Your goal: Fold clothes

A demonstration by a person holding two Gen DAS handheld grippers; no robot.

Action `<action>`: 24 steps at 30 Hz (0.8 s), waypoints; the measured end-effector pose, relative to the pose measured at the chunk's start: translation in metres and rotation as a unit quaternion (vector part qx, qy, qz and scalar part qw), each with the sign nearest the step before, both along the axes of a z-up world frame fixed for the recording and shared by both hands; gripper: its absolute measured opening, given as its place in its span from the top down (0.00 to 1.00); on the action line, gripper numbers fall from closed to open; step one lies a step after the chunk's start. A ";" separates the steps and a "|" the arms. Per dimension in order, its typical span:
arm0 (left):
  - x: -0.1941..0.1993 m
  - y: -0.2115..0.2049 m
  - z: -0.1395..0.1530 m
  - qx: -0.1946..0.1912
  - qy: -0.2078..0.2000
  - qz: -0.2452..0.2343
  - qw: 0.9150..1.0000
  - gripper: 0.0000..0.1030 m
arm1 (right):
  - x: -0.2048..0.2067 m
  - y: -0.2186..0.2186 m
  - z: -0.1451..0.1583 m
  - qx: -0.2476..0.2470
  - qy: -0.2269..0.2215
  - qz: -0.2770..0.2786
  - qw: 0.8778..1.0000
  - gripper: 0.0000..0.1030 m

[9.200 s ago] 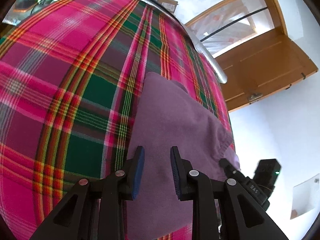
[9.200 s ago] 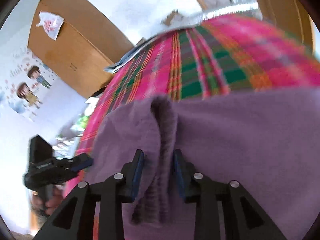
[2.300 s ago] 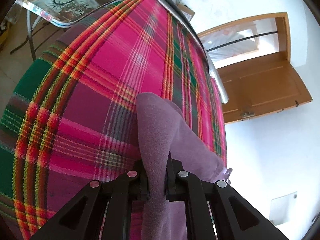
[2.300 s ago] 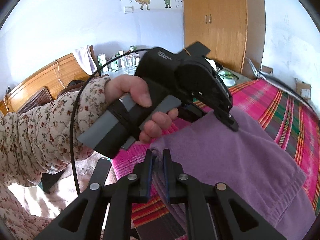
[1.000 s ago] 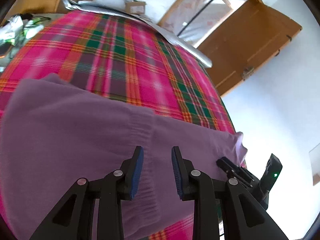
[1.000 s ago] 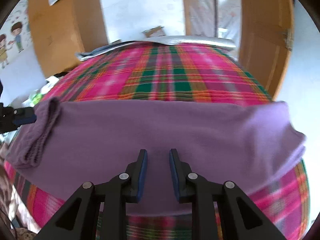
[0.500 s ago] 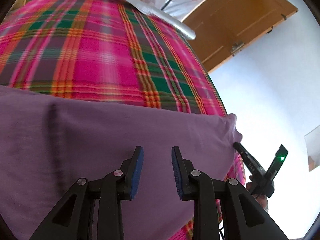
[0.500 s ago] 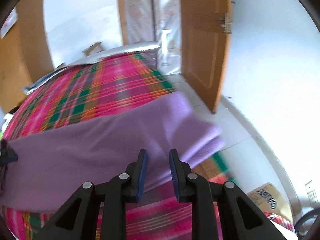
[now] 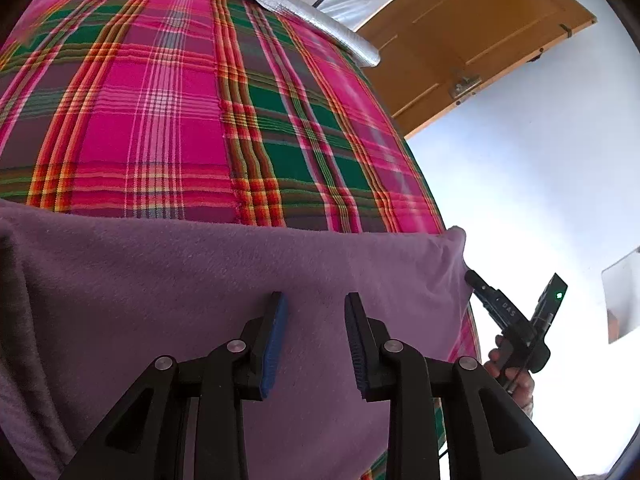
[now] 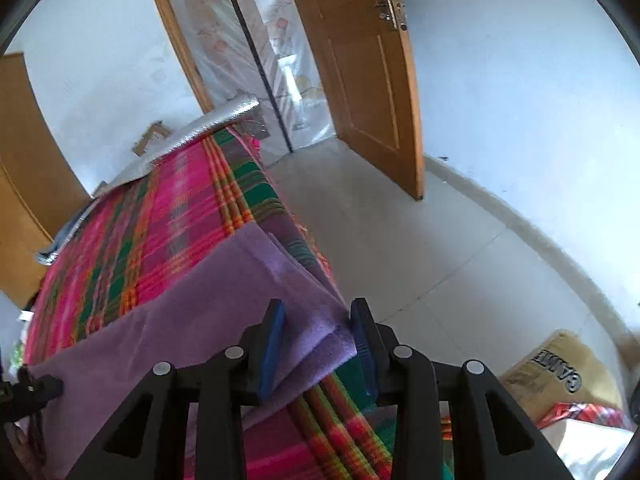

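Observation:
A purple fleece garment (image 9: 200,280) lies stretched across the near edge of the plaid-covered bed (image 9: 160,120). My left gripper (image 9: 314,320) hovers just over its middle; the jaws are opening a little and pinch nothing. In the right wrist view the garment's layered right end (image 10: 248,280) hangs at the bed's corner. My right gripper (image 10: 318,328) straddles that corner. Its jaws are opening, with cloth between the pads but not pressed. The right gripper (image 9: 516,320), held by a hand, shows beyond the garment's right tip. The left gripper (image 10: 38,386) peeks in at the far left.
The bed's plaid blanket (image 10: 160,220) ends at bare tiled floor (image 10: 440,260) to the right. An open wooden door (image 10: 360,80) and a plastic-covered doorway stand beyond. A silver mat (image 10: 208,128) lies at the bed's far end. A tan sack (image 10: 560,372) sits on the floor.
Both grippers slid rightward along the garment. The right one rolled, reached the garment's right end and spread its jaws wider. The left one now sits lower over the cloth.

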State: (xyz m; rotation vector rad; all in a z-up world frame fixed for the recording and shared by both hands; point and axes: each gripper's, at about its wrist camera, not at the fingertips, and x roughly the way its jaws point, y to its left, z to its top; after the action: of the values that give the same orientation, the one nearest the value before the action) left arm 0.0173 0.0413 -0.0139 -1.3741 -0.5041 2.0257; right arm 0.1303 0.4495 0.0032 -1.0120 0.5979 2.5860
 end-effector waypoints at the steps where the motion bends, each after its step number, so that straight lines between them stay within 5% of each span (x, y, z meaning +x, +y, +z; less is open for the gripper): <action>1: 0.000 0.000 0.000 0.001 0.000 0.001 1.000 0.70 | 0.001 0.000 0.002 0.004 0.005 0.000 1.000 0.82; 4: -0.002 0.001 0.000 0.003 -0.003 0.003 1.000 0.70 | 0.001 -0.001 0.008 0.016 0.021 0.006 1.000 0.95; 8: -0.003 0.002 -0.001 0.000 -0.003 0.004 1.000 0.70 | 0.009 0.003 0.018 0.020 0.037 -0.003 0.999 0.95; 15: -0.005 0.002 -0.002 0.006 -0.010 0.008 1.000 0.70 | 0.008 0.012 -0.002 -0.006 0.002 -0.013 1.000 0.95; 21: -0.006 0.004 -0.001 0.004 -0.008 0.011 1.000 0.70 | 0.009 -0.001 0.019 0.067 0.011 -0.016 0.998 0.88; 24: -0.006 0.003 -0.001 0.005 -0.009 0.013 1.000 0.70 | -0.002 -0.006 0.030 0.059 0.036 0.018 0.997 0.87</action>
State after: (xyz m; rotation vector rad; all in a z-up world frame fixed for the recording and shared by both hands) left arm 0.0114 0.0446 -0.0153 -1.3889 -0.5411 2.0301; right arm 0.1286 0.4439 0.0332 -0.9030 0.4421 2.6637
